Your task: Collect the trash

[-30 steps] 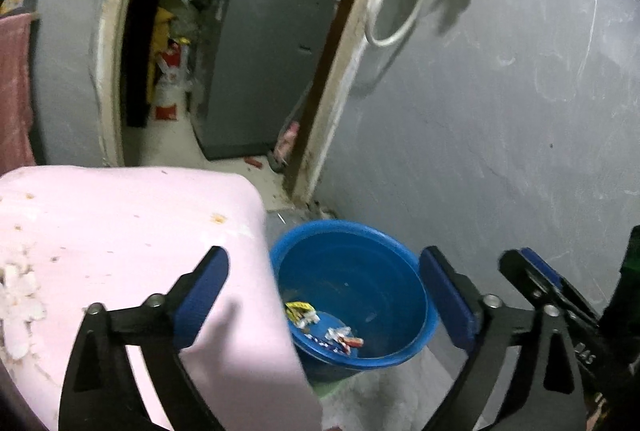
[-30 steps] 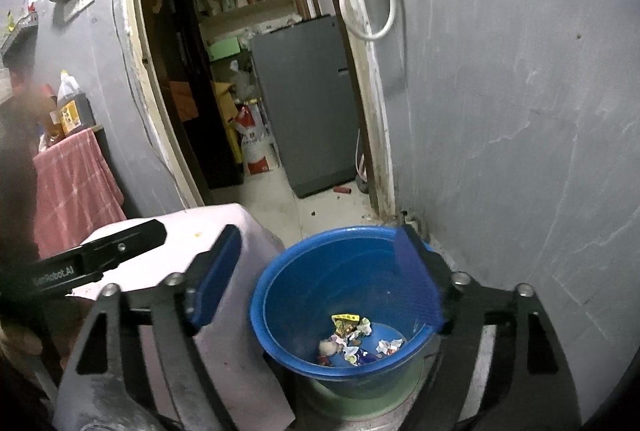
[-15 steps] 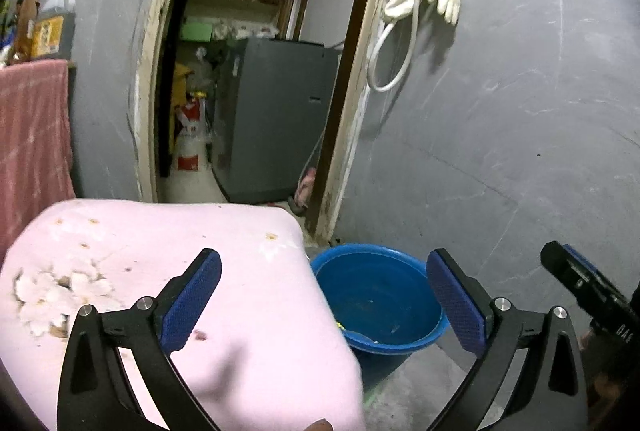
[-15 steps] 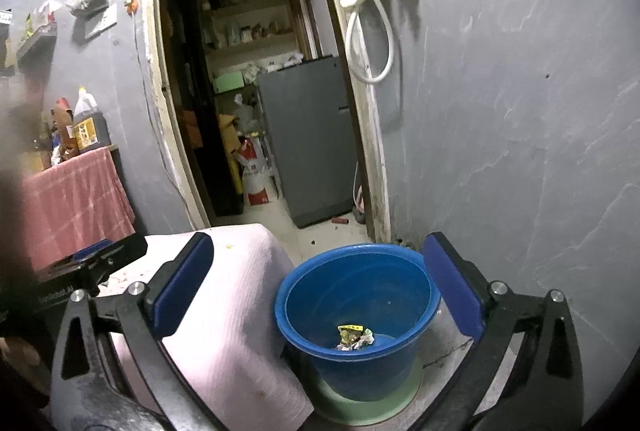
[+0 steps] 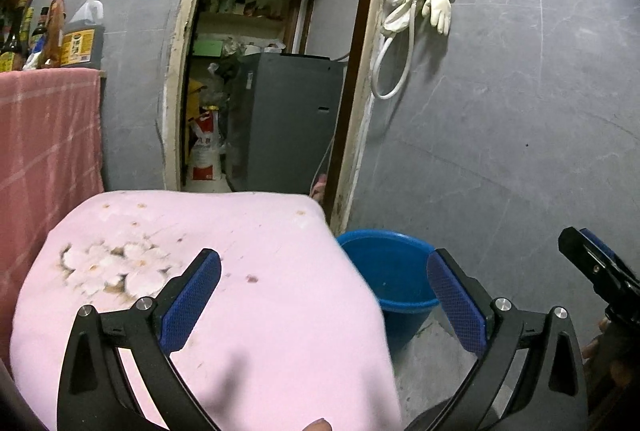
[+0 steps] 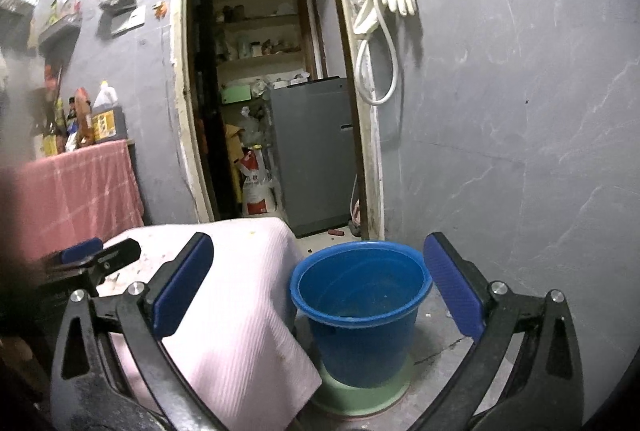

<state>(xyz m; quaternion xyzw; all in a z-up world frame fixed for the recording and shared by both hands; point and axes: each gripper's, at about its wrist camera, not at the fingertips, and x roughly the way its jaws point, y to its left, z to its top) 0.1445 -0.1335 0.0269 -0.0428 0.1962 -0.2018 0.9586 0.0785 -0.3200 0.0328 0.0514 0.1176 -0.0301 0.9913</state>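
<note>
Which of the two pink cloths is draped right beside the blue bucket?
The pale pink cloth with the flower print; its edge hangs next to the blue bucket. The darker checked pink cloth hangs farther back by the bottles.

Grey plaster walls point(image 6: 520, 111) flank an open doorway point(image 6: 264, 79) onto a dim storeroom with shelves point(image 6: 260, 19).

The left wrist view looks forward and slightly down from above the pink-covered counter point(image 5: 240, 271). The right wrist view sits lower, beside the counter's right edge, near the blue bucket point(image 6: 362, 311). Both share the bucket, doorway point(image 6: 264, 91) and grey wall point(image 6: 520, 111).
</note>
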